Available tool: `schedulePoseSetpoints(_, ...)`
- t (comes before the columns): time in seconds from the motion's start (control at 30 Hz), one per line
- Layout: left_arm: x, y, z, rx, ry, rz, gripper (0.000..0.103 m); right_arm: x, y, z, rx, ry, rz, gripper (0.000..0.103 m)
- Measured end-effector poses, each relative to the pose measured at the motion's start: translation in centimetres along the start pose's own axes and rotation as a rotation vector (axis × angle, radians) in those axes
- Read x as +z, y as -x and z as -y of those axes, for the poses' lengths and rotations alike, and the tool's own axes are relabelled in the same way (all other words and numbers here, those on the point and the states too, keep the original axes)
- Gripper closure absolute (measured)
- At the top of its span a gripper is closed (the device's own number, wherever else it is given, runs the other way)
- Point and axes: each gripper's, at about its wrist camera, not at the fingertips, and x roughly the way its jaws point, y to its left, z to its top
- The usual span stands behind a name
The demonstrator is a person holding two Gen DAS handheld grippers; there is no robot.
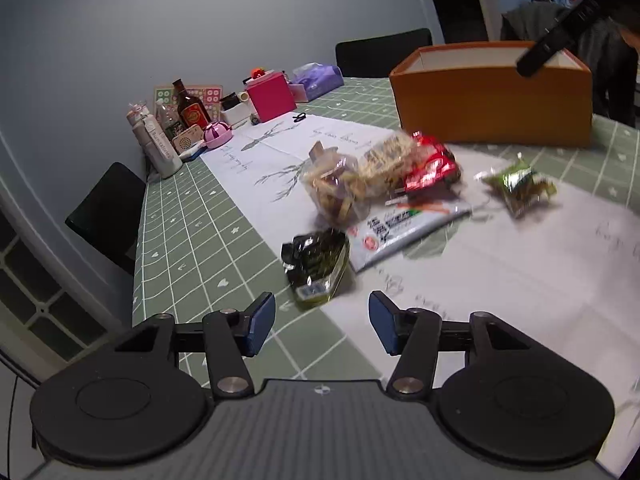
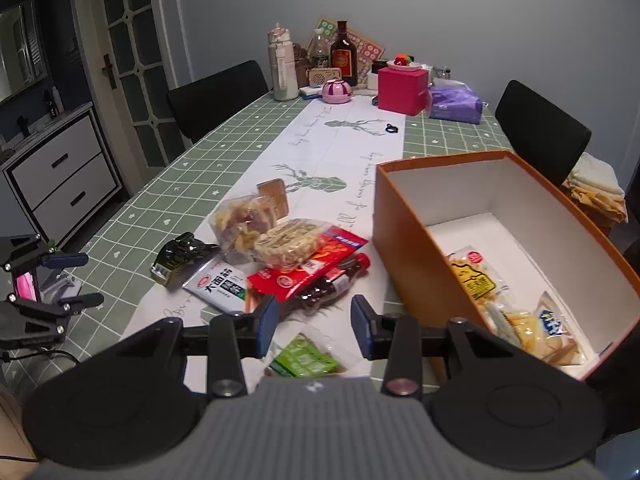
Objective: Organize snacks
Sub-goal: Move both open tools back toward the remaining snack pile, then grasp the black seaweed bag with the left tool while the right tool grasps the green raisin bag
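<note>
Left claw [image 1: 322, 322]: jaws apart with nothing between them, held above the bench [image 1: 192, 216] just short of a dark green packet [image 1: 316, 264].
Right claw [image 2: 315, 326]: jaws apart and empty, hanging over a light green packet [image 2: 306, 358] near the bench edge.
Snack pile: clear bag of chips [image 2: 244, 226], noodle pack [image 2: 290, 242], red packet [image 2: 304, 276] and white packet [image 2: 220, 284] lay heaped on the white runner [image 2: 320, 152], left of the box.
Orange box [image 2: 404, 240]: open-topped, beside the pile, with yellow packets [image 2: 476, 276] already lying inside.
Far end: bottles [image 2: 344, 54], a pink box [image 2: 402, 88].
</note>
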Motion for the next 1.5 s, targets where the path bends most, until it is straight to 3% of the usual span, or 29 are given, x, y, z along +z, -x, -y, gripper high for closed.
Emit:
schedulePoseSetpoints(0.2,-2.5,-0.4,-0.1,-0.02,-0.091,-0.014,0.036,0.8,-1.1,-1.9,-0.008,0.014,-0.009,0.063)
schedulePoseSetpoints(0.47,-3.8,-0.5,-0.9,-0.005,-0.138,0.019,0.034,0.5,-3.0,-3.1,-0.021,0.023,-0.052,0.062)
schedulePoseSetpoints(0.77,-2.9,0.4,-1.1,0.093,-0.277,0.092,0.034,0.8,-4.0,-4.0,-0.023,0.036,-0.068,0.06)
schedulePoseSetpoints(1.03,-1.6,1.4,1.3,0.061,-0.353,0.163,0.028,0.5,-5.0,-4.2,-0.018,0.048,-0.079,0.057)
schedulePoseSetpoints(1.2,-3.8,0.2,2.9,0.065,-0.453,0.125,0.026,-0.1,-5.7,-4.2,-0.018,0.048,-0.094,0.056)
schedulePoseSetpoints(1.33,-4.2,-0.1,3.7,0.048,-0.447,0.124,0.026,-0.1,-6.2,-3.7,-0.025,0.031,-0.103,0.056)
schedulePoseSetpoints(1.5,-2.0,-0.2,4.4,0.019,-0.409,0.151,0.026,-0.8,-7.3,-3.8,-0.033,0.046,-0.121,0.056)
